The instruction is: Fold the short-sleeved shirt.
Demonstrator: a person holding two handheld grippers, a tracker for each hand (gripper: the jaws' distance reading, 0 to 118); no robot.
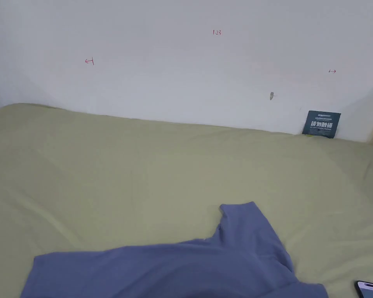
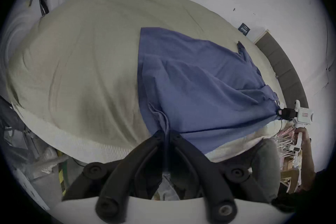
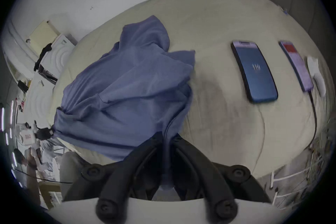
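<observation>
Item: shirt (image 1: pixel 189 267), blue, short-sleeved. We hold it spread over the near part of the bed (image 1: pixel 104 174), which carries a pale green sheet and stands against a white wall (image 1: pixel 182 70). In the head view one sleeve points toward the far edge of the bed, and the body of the shirt runs along the near edge.

Left gripper (image 2: pixel 165 134): our jaws are together, clamped on a gathered fold of the shirt's edge at the bed's near edge. From there the cloth stretches taut to the right gripper (image 2: pixel 279 112), which pinches another bunched bit of the shirt.

Right gripper (image 3: pixel 167 137): our jaws are together here too, clamped on a fold of the shirt, just off the bed's near edge. In the right gripper view the left gripper (image 3: pixel 51 132) shows farther off, biting the shirt's edge.

Also on the bed: phone (image 3: pixel 254 71), dark blue, lying flat, well apart from the shirt toward the right edge; second phone (image 3: pixel 295 66), just beyond the first, with a cable (image 3: pixel 315 115) leading off it. Sign (image 1: pixel 321 124), dark, against the wall at the bed's far right corner.
</observation>
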